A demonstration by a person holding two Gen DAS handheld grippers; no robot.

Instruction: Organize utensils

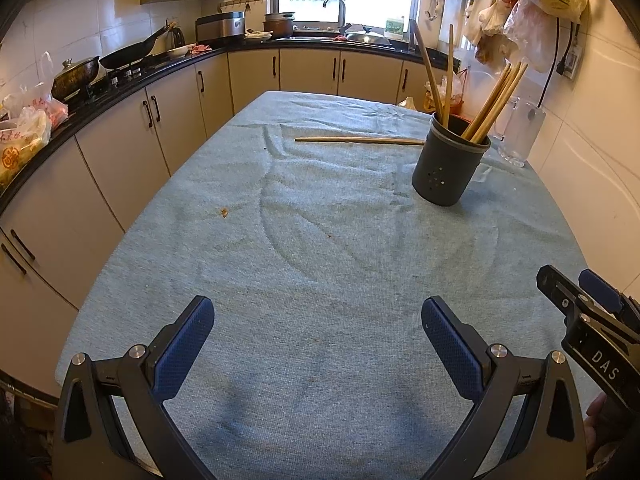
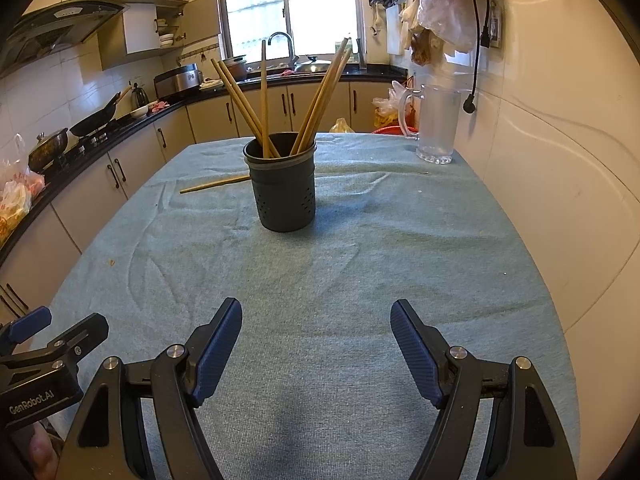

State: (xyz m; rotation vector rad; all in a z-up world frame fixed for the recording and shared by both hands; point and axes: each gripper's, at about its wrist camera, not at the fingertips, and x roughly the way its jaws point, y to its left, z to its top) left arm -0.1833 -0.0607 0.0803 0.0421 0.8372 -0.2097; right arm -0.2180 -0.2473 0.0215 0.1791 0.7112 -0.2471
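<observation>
**1 chopstick left on the cloth, both my grippers empty**

The last loose chopstick (image 1: 360, 140) lies flat on the blue tablecloth (image 1: 304, 264), on the far side of the table, just left of and behind the dark utensil holder (image 2: 282, 188). In the right wrist view its right end disappears behind the holder. I count about 6 chopsticks already standing in the holder (image 2: 320, 100), leaning out to both sides.

I judge it light, stiff and thin, wooden or bamboo by its colour. Lying flush on soft cloth, it gives my pads little to get under, and it could roll or skid if I pinch off-centre. I would take it near its middle, across its width, so it stays balanced and does not swing on the way to the holder. The holder looks light enough to tip if I knock the standing sticks.

My left gripper (image 1: 318, 334) and right gripper (image 2: 316, 336) both sit low over the near edge of the table, side by side, angled down at the cloth, well short of the chopstick. Both have their jaws spread wide with nothing between them.
</observation>
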